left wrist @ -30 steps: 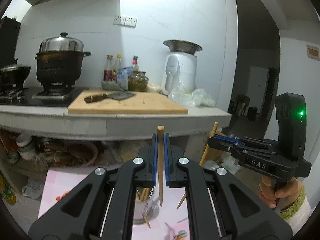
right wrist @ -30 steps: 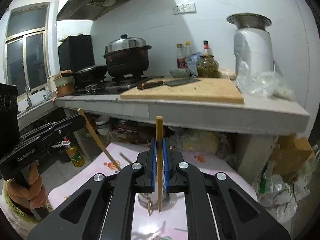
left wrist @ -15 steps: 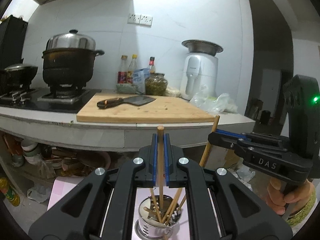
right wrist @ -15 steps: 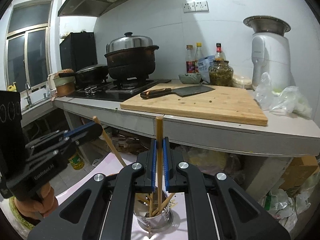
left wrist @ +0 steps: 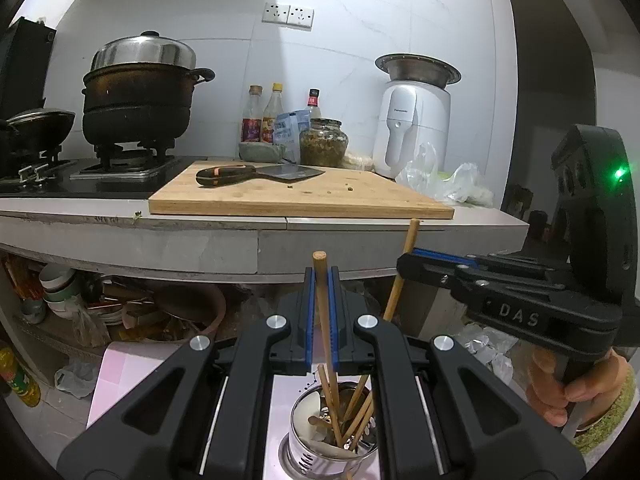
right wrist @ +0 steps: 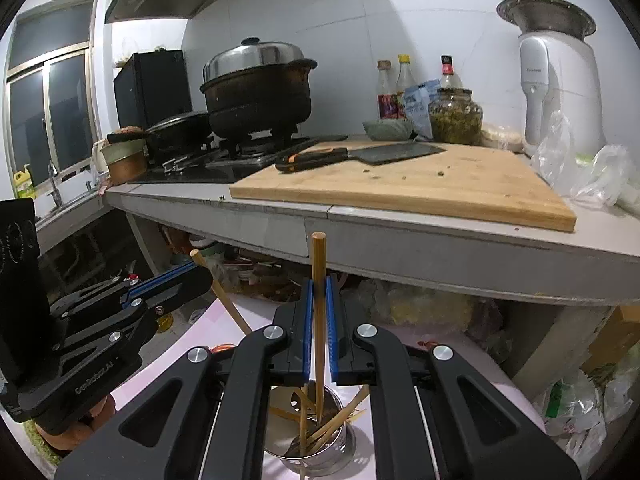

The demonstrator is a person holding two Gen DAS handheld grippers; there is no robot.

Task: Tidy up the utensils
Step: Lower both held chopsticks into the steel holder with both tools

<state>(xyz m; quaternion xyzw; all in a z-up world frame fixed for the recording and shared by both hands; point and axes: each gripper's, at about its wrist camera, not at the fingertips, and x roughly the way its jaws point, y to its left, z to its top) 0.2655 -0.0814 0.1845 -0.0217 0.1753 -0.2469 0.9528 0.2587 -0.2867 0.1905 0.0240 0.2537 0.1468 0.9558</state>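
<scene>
**Two chopsticks gripped, one cup below**

I've got two grippers up, each clamped on one round wooden chopstick. My left gripper has its blue-lined fingers pressed together on the left chopstick, which stands nearly upright with a slight tilt; its flat top pokes above the fingers and its lower end reaches down into the cup. My right gripper has its fingers shut on the right chopstick too, this one upright, its tip down inside the same cup.

The cup is shiny metal, round, with small holes punched in its wall. It stands on a pink surface directly under both pairs of fingers. Inside I count several more thin wooden sticks leaning at mixed angles, crossing each other; the exact number I can't make out.

In the left view, the right gripper sits off to the side with its chopstick slanting towards the cup.

Behind, on the grey stone worktop: one bamboo cutting board, one cleaver lying flat on it, one lidded black pot, three bottles, one glass jar.
</scene>
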